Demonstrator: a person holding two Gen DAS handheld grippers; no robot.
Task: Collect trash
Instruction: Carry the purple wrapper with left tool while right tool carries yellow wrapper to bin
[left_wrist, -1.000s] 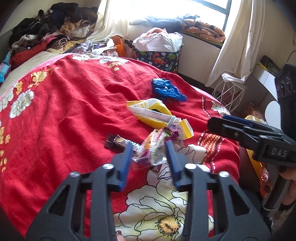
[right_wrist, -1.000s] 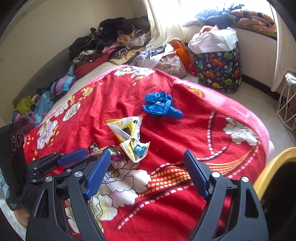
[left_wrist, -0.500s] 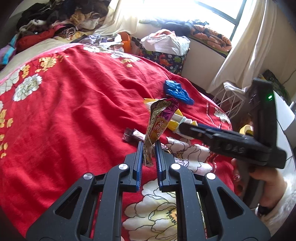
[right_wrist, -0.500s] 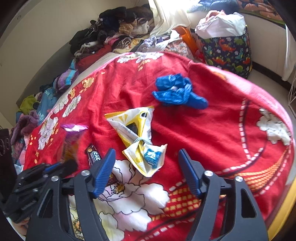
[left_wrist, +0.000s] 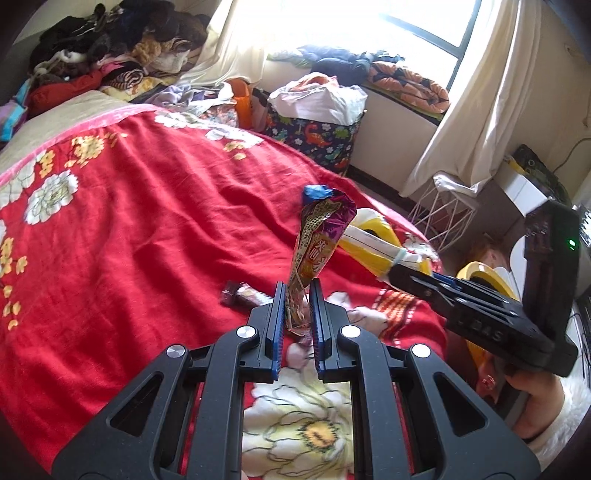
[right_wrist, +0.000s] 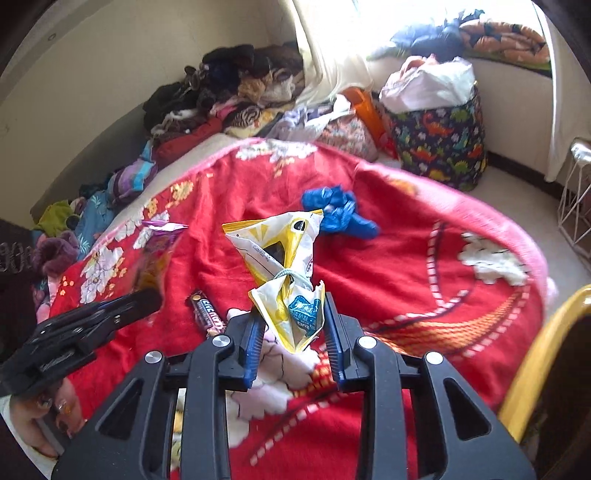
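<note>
The left gripper (left_wrist: 297, 308) is clamped on the lower end of a long, crinkled purple-and-gold foil snack wrapper (left_wrist: 316, 247), which stands nearly upright between the blue ribbed pads, its long axis running up and away from the gripper and its flared open mouth at the top, leaning slightly to the right. The wrapper is lifted clear of the red fleece blanket with white and yellow flower print (left_wrist: 140, 229) that covers the bed. The right gripper (right_wrist: 291, 325) has just been closing, and its jaws now stand narrow around the lower lobe of a yellow-and-white glossy plastic snack bag (right_wrist: 284, 266); whether the pads already press on it I cannot tell. That bag lies on the blanket with its long axis pointing away from the gripper, pinched at the waist by a pale elastic band (right_wrist: 291, 275), its wider top end spread flat toward a crumpled blue thin-plastic bag (right_wrist: 338, 212) farther up the bed. Just left of the yellow bag lies a small dark, shiny candy-bar wrapper (right_wrist: 207, 314), its long axis slanting toward the right gripper's left finger. A soft fabric bin with a dinosaur print (right_wrist: 439, 144) stands on the floor past the bed.
</note>
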